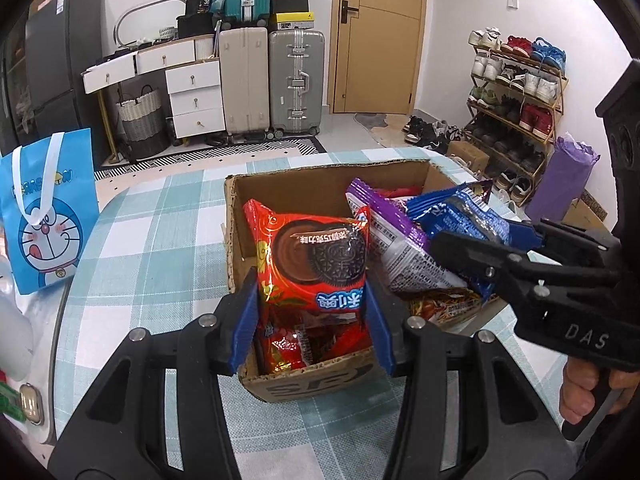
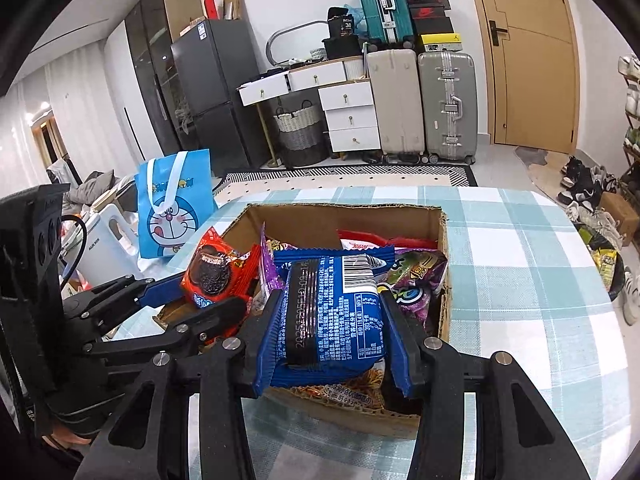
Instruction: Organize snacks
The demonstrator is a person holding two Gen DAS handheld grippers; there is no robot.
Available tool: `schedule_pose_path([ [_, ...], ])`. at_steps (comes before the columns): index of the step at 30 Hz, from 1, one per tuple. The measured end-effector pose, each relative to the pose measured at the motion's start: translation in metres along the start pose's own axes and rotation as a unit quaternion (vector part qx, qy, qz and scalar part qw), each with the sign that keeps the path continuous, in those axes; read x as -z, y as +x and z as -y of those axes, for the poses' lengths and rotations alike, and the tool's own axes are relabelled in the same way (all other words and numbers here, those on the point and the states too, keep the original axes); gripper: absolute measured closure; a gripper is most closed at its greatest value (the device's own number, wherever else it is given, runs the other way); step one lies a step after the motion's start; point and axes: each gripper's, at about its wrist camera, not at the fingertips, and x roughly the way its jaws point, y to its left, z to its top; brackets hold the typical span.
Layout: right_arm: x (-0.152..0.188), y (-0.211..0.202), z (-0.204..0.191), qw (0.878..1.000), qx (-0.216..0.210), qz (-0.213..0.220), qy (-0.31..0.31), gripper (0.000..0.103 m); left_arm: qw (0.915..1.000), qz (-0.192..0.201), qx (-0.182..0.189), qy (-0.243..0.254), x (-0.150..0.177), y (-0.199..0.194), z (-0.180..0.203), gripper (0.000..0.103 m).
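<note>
Your left claw [image 1: 312,304] clamps the red pack [image 1: 314,258] above the box [image 1: 320,380]; your right claw [image 2: 332,340] grips the blue pack [image 2: 334,308] over it, seemingly touching snacks [image 2: 416,280] inside.

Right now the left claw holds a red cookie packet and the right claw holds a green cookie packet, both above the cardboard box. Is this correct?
Not quite. The packet in the right claw is blue, not green; the right wrist view shows the blue cookie packet clearly. The rest stands: the left claw holds the red cookie packet, both above the cardboard box.
</note>
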Motion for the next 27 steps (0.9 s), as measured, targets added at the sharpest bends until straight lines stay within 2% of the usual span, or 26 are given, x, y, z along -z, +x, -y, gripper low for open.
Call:
schedule_pose_path([
  [7,0.000,-0.001,0.002,1.000,0.000,-0.002,-0.003,0.056,1.0000,-0.001,-0.003,0.005,-0.001,0.002,0.001,0.058],
  [11,0.002,-0.006,0.001,1.000,0.007,0.001,-0.009,0.048,1.0000,-0.002,-0.002,0.003,-0.001,0.004,0.001,0.057],
  [13,0.004,-0.011,-0.001,1.000,0.018,0.009,-0.020,0.038,1.0000,-0.005,0.001,0.000,-0.001,0.005,0.001,0.057],
  [16,0.007,-0.020,0.002,0.999,0.024,0.019,-0.023,0.024,0.9999,-0.008,0.007,-0.005,-0.001,0.004,-0.001,0.051],
  [23,0.014,-0.042,0.009,0.999,0.022,0.040,-0.013,0.008,0.9997,0.010,0.021,-0.006,0.001,-0.014,-0.004,0.022],
  [27,0.022,-0.055,0.012,0.998,0.014,0.054,-0.005,0.001,0.9996,0.023,0.016,0.001,0.005,-0.032,-0.001,0.021],
])
